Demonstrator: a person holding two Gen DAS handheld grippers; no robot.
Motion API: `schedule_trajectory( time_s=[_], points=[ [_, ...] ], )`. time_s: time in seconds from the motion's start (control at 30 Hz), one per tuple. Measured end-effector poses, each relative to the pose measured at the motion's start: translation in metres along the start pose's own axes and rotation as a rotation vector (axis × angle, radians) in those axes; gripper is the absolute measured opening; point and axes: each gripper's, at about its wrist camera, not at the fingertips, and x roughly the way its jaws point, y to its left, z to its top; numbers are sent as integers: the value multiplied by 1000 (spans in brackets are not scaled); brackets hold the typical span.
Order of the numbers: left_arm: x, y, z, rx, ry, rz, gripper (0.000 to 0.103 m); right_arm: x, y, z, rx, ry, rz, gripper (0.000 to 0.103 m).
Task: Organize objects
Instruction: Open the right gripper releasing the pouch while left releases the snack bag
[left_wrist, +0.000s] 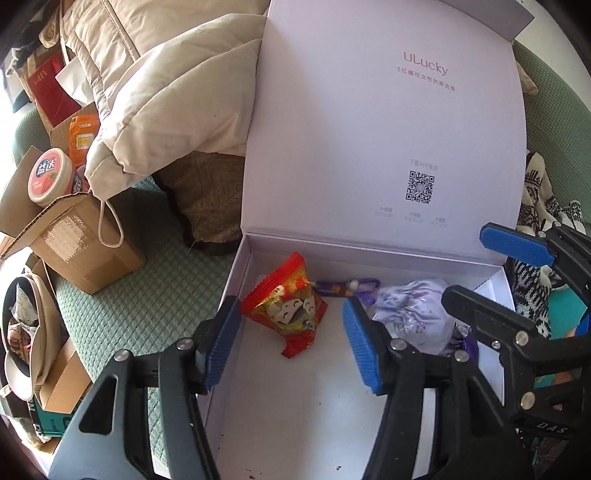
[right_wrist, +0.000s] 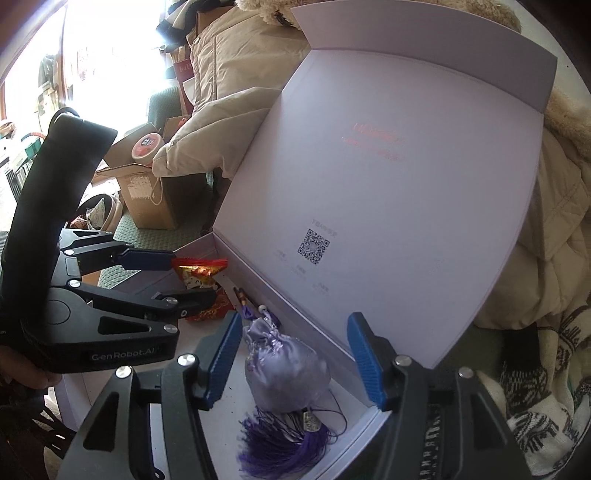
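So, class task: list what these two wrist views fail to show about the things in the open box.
- Lavender pouch: in the left wrist view, its right side and tassel sit behind the right gripper.
- Red snack packet: in the right wrist view, mostly hidden by the left gripper.
- Lid lettering: glare-blurred in the right wrist view.

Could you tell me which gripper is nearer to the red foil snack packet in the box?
Left. The left gripper is open right around the red foil snack packet; the right gripper is open farther off, over the lilac satin pouch.
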Motion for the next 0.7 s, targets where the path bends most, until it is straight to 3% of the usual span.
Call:
schedule_trajectory(
  time_s=[0.5, 0.7],
  points=[
    [-36, 10, 2, 3, -46, 4, 57, -30, 0, 6, 5, -31, -21, 60],
    [-77, -1, 3, 7, -76, 10, 57, -50, 2, 11, 1, -57, -30, 60]
  ],
)
